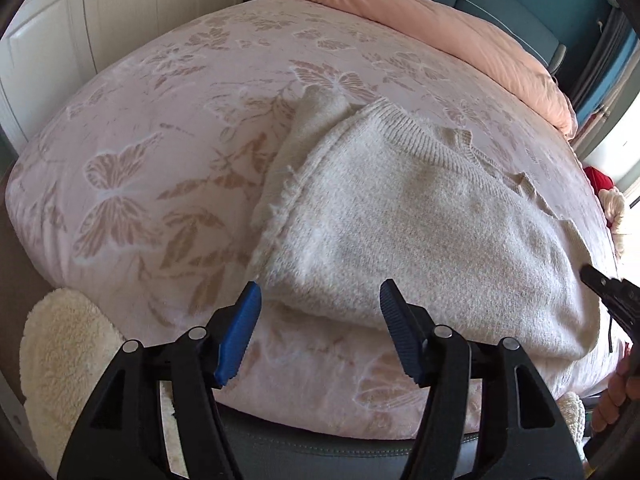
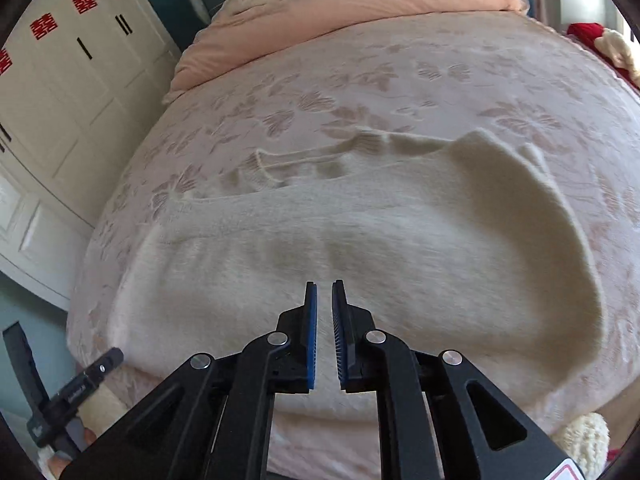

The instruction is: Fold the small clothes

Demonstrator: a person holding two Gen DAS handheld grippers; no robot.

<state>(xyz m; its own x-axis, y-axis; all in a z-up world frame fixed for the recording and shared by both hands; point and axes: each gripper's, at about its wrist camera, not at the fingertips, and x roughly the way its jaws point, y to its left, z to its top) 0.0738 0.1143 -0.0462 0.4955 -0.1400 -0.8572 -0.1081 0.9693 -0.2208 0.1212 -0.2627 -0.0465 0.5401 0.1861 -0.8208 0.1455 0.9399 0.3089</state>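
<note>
A cream knitted sweater [image 1: 400, 216] lies flat on the bed, ribbed neckline [image 1: 432, 140] towards the pillows. One side is folded over its body, with the fold's curved edge [image 2: 560, 216] showing in the right wrist view. My left gripper [image 1: 320, 286] hovers open over the sweater's near left corner; its blue pads stand wide apart with nothing gripped. My right gripper [image 2: 325, 283] is shut above the sweater [image 2: 340, 240], with only a thin slit between its pads and no cloth in it. Each gripper shows at the edge of the other's view: right gripper [image 1: 612, 292], left gripper [image 2: 80, 388].
The pink bedspread [image 1: 160, 140] with butterfly and leaf patterns covers the bed. A peach duvet [image 1: 420, 12] is bunched at the head. White wardrobe doors [image 2: 60, 100] stand to the left. A fluffy cream item [image 1: 60, 360] sits at the near left, and red and cream things [image 1: 604, 188] lie at the right edge.
</note>
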